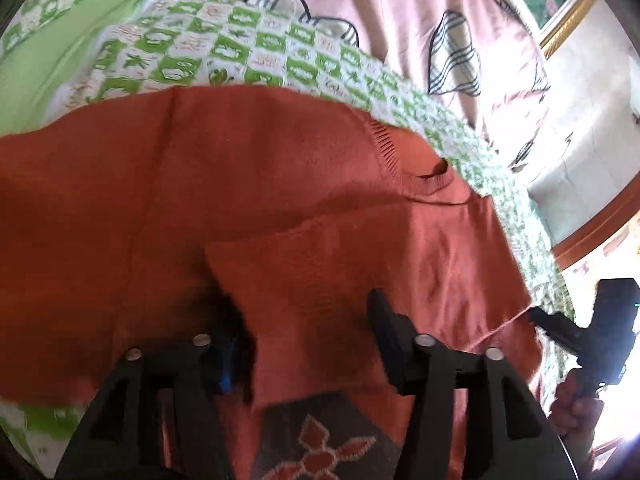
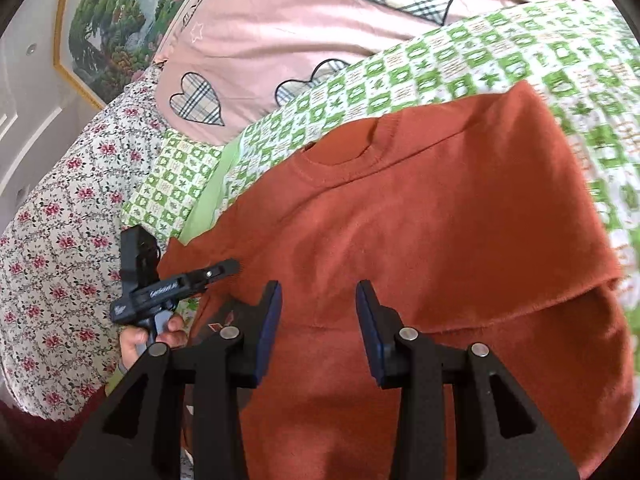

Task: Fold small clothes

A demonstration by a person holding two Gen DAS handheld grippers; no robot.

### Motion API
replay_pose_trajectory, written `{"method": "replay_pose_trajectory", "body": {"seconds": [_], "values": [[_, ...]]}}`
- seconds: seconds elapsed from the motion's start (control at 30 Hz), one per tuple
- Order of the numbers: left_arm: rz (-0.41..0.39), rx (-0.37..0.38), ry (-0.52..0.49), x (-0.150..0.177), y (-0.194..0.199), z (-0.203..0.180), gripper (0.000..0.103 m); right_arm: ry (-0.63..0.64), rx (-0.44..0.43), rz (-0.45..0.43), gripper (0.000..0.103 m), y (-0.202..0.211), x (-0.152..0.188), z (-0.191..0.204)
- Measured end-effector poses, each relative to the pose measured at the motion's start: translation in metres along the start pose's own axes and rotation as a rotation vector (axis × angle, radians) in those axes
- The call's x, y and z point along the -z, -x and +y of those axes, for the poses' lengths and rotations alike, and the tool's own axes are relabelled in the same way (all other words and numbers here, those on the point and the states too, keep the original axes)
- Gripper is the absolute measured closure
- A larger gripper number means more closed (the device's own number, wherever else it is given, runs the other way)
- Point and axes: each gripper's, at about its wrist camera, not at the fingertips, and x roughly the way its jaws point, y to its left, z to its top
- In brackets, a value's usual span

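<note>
Rust-orange knit sweater (image 2: 420,220) lay spread on the green-checked blanket (image 2: 460,64), ribbed collar at the far side, one sleeve (image 1: 340,264) folded across its body. Left gripper (image 1: 308,332) straddled that sleeve, jaws apart; right gripper (image 2: 318,320) hovered released.

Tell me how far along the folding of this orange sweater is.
Early to midway. Done: the orange sweater lies spread on the green checkered sheet, one flap already turned over the body. In hand: the left tool stands open around that flap; the right tool hovers open. Left: the remaining folds.
</note>
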Motion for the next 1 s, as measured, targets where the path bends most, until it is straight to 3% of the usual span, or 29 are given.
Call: {"method": "replay_pose_trajectory", "body": {"seconds": [0.03,0.07,0.17,0.23,0.3,0.37,0.47,0.6,0.73,0.77,0.8,0.83,0.93,1.0], "values": [[-0.008,-0.031,-0.019,-0.001,-0.002,-0.001,0.09,-0.005,0.009,-0.011,0.063,0.005,0.0,-0.004],[-0.014,-0.049,-0.029,-0.001,-0.001,-0.003,0.097,-0.012,0.035,-0.033,0.063,0.014,-0.001,-0.01],[-0.145,-0.086,-0.072,0.003,0.025,-0.011,0.098,-0.037,0.144,-0.107,0.058,0.043,-0.009,-0.031],[-0.157,-0.152,-0.076,0.005,0.024,-0.006,0.098,-0.057,0.222,-0.133,0.048,0.054,-0.018,-0.048],[-0.149,-0.155,-0.023,0.005,0.021,0.006,0.099,-0.061,0.285,-0.135,0.047,0.055,-0.033,-0.065],[-0.147,-0.119,0.0,0.006,0.021,0.01,0.098,-0.054,0.317,-0.097,0.046,0.045,-0.047,-0.075],[-0.172,-0.172,-0.017,0.007,0.024,0.005,0.098,-0.048,0.344,-0.026,0.046,0.017,-0.064,-0.089],[-0.199,-0.174,0.078,0.006,0.032,0.024,0.098,-0.07,0.385,0.038,0.046,-0.017,-0.075,-0.109],[-0.179,-0.207,0.023,0.006,0.027,0.015,0.098,-0.055,0.387,0.05,0.046,-0.033,-0.078,-0.115],[-0.18,-0.208,0.022,0.006,0.026,0.014,0.099,-0.04,0.391,0.054,0.061,-0.035,-0.079,-0.113],[-0.18,-0.201,0.029,0.005,0.026,0.013,0.099,-0.034,0.381,0.058,0.082,-0.037,-0.08,-0.112],[-0.183,-0.191,0.035,0.004,0.027,0.012,0.099,-0.047,0.356,0.052,0.092,-0.035,-0.083,-0.114],[-0.189,-0.157,0.003,0.003,0.025,-0.002,0.099,-0.01,0.383,-0.025,0.093,-0.01,-0.092,-0.111],[-0.184,-0.194,-0.044,0.003,0.016,-0.013,0.099,-0.004,0.395,-0.029,0.093,-0.004,-0.091,-0.113]]}}
